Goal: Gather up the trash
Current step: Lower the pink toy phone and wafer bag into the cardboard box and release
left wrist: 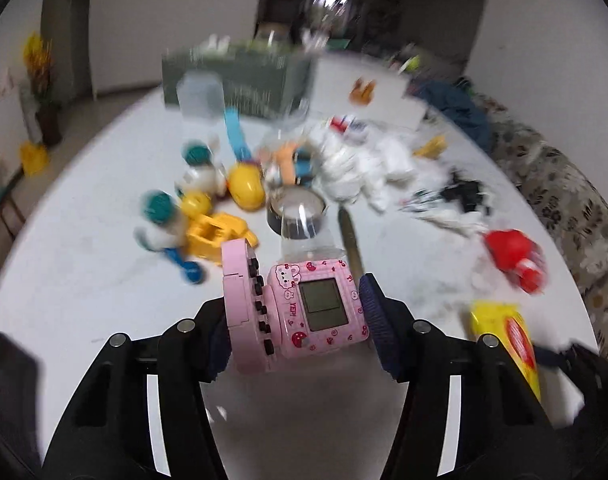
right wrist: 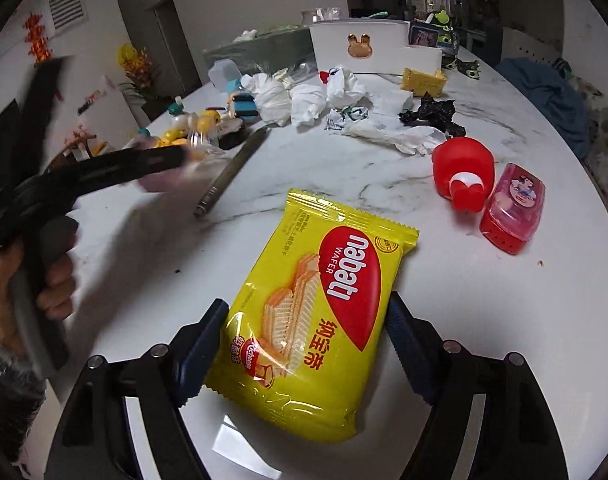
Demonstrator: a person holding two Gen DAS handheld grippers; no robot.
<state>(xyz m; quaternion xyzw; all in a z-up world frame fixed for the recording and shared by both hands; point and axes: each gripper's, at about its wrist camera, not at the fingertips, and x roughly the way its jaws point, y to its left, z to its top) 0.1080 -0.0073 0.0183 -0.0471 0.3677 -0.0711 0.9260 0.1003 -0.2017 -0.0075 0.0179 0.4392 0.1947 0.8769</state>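
Left gripper [left wrist: 297,320] pinches a pink toy console [left wrist: 299,314] between its pads, just above the white table [left wrist: 83,280], with toys and crumpled tissues [left wrist: 364,164] beyond. Right gripper [right wrist: 304,344] straddles a yellow wafer pack [right wrist: 316,320] lying flat on the table; both pads touch its edges, so it looks gripped.
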